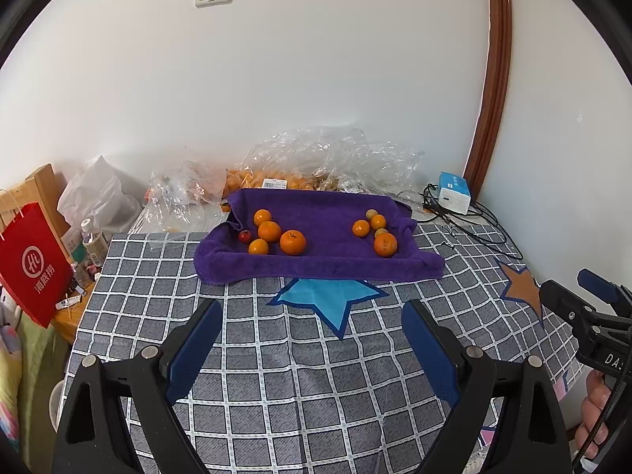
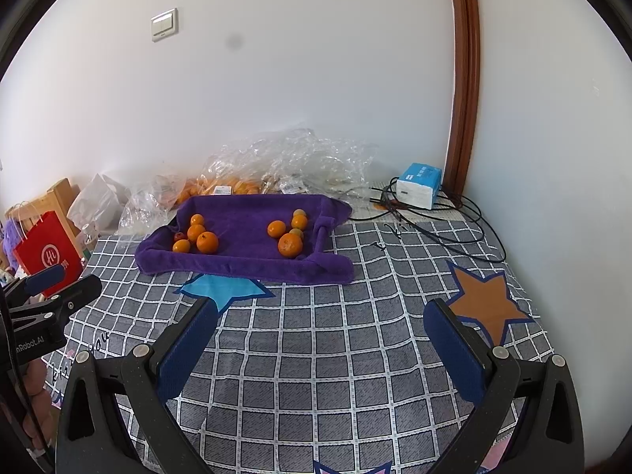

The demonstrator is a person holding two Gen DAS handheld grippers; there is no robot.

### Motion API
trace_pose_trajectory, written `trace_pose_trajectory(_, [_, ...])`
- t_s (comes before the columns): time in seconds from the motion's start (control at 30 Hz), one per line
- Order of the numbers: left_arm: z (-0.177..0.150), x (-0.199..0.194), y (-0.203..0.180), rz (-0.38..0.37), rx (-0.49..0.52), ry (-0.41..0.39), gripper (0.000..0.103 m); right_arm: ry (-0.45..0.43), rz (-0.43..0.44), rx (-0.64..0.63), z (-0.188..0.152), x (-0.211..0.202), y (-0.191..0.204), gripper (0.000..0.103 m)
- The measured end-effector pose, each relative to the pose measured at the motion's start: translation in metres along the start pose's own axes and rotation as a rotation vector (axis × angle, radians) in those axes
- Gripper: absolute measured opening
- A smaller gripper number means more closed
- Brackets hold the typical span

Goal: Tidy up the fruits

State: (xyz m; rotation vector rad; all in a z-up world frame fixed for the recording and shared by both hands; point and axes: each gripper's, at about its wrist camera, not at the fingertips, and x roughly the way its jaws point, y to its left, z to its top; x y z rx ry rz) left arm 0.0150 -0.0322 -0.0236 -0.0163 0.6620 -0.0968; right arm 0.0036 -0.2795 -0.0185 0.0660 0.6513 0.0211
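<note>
A purple towel (image 1: 328, 256) (image 2: 245, 260), folded up at its edges like a tray, lies on the grey checked cloth (image 1: 276, 355). On its left side sit several oranges (image 1: 293, 242) (image 2: 207, 242) and one small red fruit (image 1: 245, 236) (image 2: 179, 236). On its right side lie more oranges (image 1: 385, 244) (image 2: 290, 245) with two small pale fruits (image 1: 371, 213) (image 2: 299, 212). My left gripper (image 1: 312, 312) hangs open over the cloth, well short of the towel, nothing between its fingers. My right gripper (image 2: 322, 312) is also open and empty, at about the same distance.
Crumpled clear plastic bags (image 1: 324, 158) with more oranges lie behind the towel against the wall. A blue-white box (image 1: 454, 192) and black cables (image 1: 474, 229) sit at the back right. A red paper bag (image 1: 33, 264) and bottles stand off the left edge.
</note>
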Motion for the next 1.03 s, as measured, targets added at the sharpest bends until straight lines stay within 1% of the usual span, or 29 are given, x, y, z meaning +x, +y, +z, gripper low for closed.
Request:
trace_pose_trajectory(0.7, [0.0028,-0.0021,0.0012,0.000,-0.001,-0.007,0.092,-0.003,0.003,-0.002,0.0006,0.0007,-0.0004,0.102])
trace_pose_trajectory(1.03, [0.0049,0.0005,0.0009,0.003,0.005,-0.010,0.094,-0.014,0.005,-0.003,0.0050,0.0001,0.0001,0.102])
